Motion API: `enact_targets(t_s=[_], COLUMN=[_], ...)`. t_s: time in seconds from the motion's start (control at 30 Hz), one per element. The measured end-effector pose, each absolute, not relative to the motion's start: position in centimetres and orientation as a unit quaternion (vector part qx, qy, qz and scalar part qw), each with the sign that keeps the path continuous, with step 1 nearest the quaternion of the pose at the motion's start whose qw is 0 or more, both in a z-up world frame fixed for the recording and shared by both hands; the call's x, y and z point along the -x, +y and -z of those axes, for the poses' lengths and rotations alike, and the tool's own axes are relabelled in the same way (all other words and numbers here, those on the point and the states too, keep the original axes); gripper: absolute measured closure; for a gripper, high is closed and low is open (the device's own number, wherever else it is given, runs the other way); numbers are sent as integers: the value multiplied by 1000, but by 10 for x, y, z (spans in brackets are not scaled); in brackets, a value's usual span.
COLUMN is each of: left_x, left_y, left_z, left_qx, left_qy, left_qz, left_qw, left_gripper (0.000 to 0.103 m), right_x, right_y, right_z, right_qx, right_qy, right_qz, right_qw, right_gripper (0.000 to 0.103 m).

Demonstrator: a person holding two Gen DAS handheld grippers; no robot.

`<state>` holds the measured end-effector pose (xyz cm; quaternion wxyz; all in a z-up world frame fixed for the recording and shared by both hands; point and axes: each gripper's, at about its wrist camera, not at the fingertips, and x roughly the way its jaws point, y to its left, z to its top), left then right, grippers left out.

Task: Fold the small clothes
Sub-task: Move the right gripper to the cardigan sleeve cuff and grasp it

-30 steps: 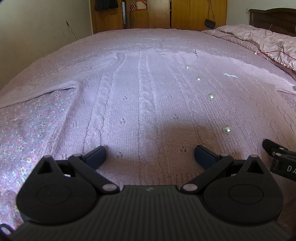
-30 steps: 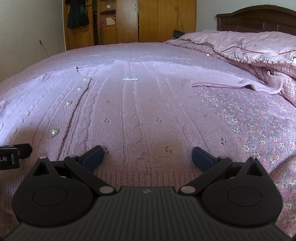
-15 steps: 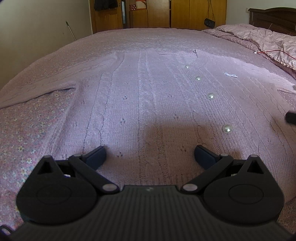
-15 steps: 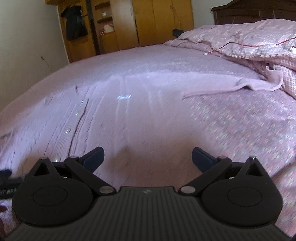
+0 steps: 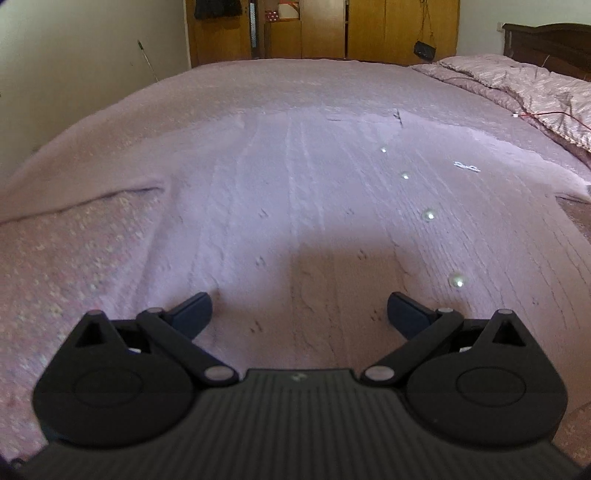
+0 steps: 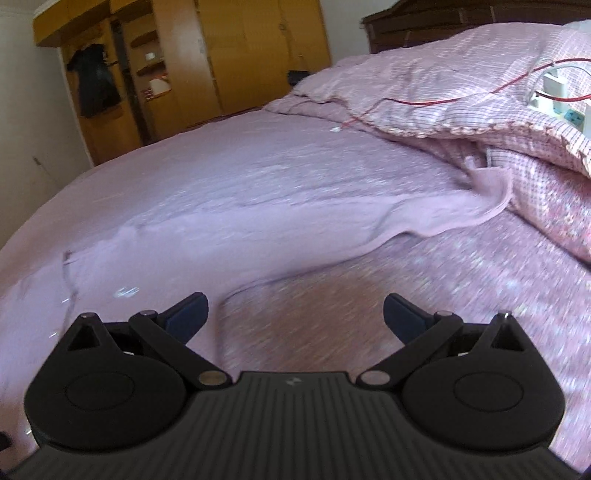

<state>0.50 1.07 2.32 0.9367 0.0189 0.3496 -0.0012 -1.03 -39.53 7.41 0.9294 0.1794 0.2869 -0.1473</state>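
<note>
A lilac cable-knit cardigan [image 5: 295, 192] with pearl buttons [image 5: 428, 215] lies spread flat on the bed. My left gripper [image 5: 299, 312] hovers open over its lower hem area, nothing between the fingers. In the right wrist view the cardigan's right sleeve [image 6: 424, 218] stretches out toward the quilt, its cuff resting against it. My right gripper [image 6: 293, 314] is open, over the floral bedsheet [image 6: 461, 295] just beside the cardigan's side edge [image 6: 236, 291]. The picture there is motion-blurred.
A pink quilted duvet [image 6: 461, 107] is heaped at the right with a red cable [image 6: 424, 101] and a white charger [image 6: 554, 92] on it. Wooden wardrobes [image 5: 332, 29] stand beyond the bed, a dark headboard [image 6: 461, 22] at the right.
My right gripper has swung right and forward, off the cardigan's front toward its right sleeve. The left gripper rose slightly and stayed over the hem. The right gripper left the left wrist view.
</note>
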Motion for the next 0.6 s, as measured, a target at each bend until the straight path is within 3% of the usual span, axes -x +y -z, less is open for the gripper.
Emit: enact_targets(t_s=[0.6], left_x=[-31], left_y=[14], left_z=[-22], left_qx=[-21], left_qy=[384], left_qz=[-44], left_qw=[922], left_gripper=[0], right_x=[-70], right_y=[-505], right_z=[-17], right_qx=[-327], right_qy=[292], right_qz=[191], right_qw=[878], right_gripper=[0])
